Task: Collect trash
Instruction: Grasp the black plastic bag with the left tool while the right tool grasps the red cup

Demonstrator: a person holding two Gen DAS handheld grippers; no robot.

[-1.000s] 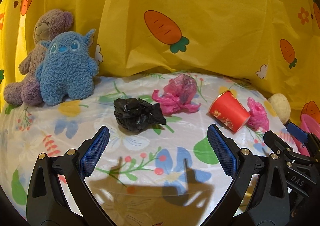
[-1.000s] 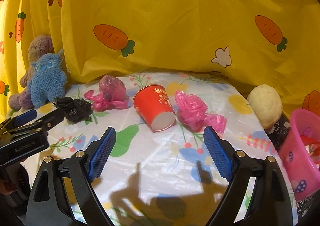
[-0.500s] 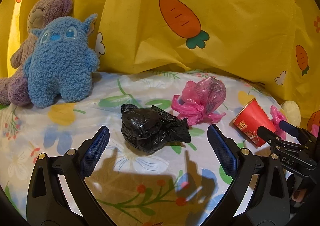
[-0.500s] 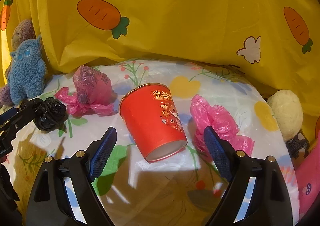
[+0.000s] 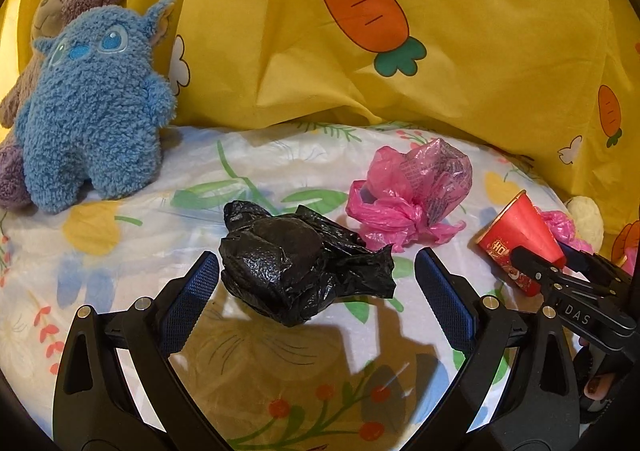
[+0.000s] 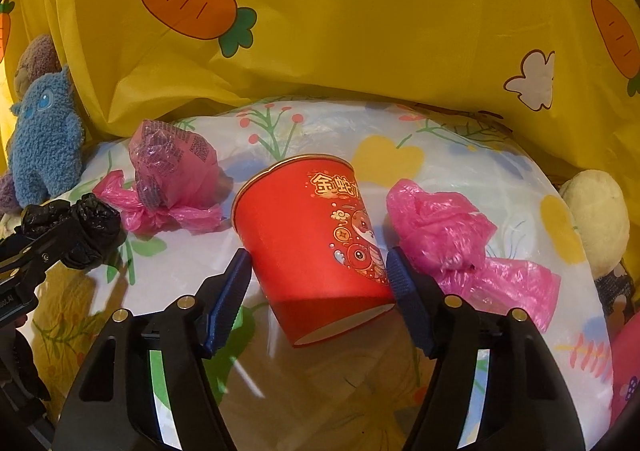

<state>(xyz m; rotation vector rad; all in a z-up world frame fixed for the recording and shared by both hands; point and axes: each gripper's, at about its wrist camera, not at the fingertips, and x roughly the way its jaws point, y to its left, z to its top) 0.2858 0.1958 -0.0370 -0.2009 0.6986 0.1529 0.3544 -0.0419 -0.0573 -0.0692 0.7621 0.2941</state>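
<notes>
On the floral-covered counter (image 5: 120, 247), two grippers close in on separate pieces of trash.

A crumpled black plastic bag (image 5: 296, 271) lies between the wide-apart fingers of the left gripper (image 5: 316, 291), and a red paper cup (image 6: 316, 235) on its side sits between the fingers of the right gripper (image 6: 318, 283). Within the last second both grippers have moved forward, from well back to bracketing their targets, so both grasps look imminent. The left fingers touch nothing. The right fingers are apart, narrower, at or just beside the cup's walls, not yet squeezing. Two pink plastic bags (image 6: 172, 179) (image 6: 448, 227) lie beside the cup; a blue plush toy (image 5: 92, 107) sits against the yellow carrot-print curtain (image 5: 440, 51).
</notes>
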